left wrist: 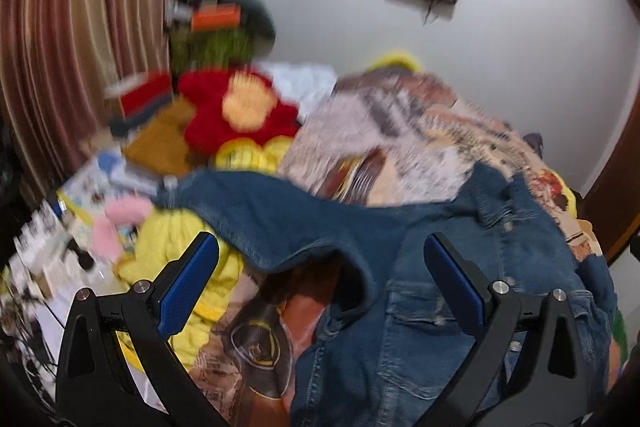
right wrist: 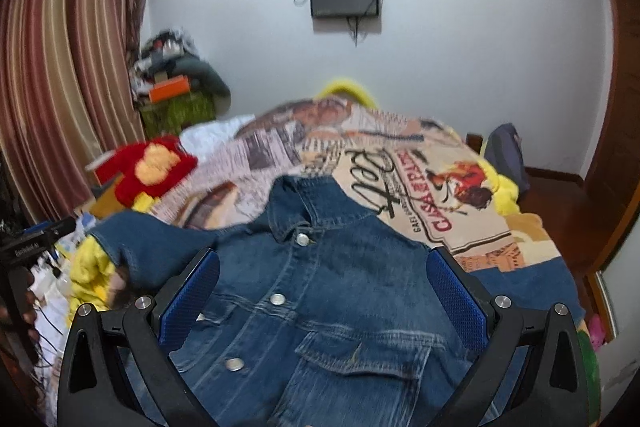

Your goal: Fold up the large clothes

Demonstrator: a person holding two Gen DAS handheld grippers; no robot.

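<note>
Denim filled the near ground of both views: the jacket (right wrist: 320, 307) lay front-up on the printed bedspread (right wrist: 440, 195), collar toward the far wall, one sleeve (right wrist: 132, 239) stretched out to the left over a yellow blanket (right wrist: 86, 267). At the left, the left gripper (left wrist: 320, 279) hung released above the sleeve and left side of the jacket, blue pads wide apart and nothing between them. To the right, the right gripper (right wrist: 322, 291) was likewise spread and empty, straddling the button placket just below the collar.

Such cloth would likely handle heavy and rather stiff, holding creases yet not slippery; doubled seams at the shoulders, cuffs or hem looked the firmest places to pinch.

Only the left wrist view showed the sleeve arched up off the bedspread and the clutter by the striped curtain (left wrist: 80, 27), though blurred. Only the right wrist view showed the snaps (right wrist: 302, 239), the chest pocket (right wrist: 360, 359) and the jacket's right side.
</note>
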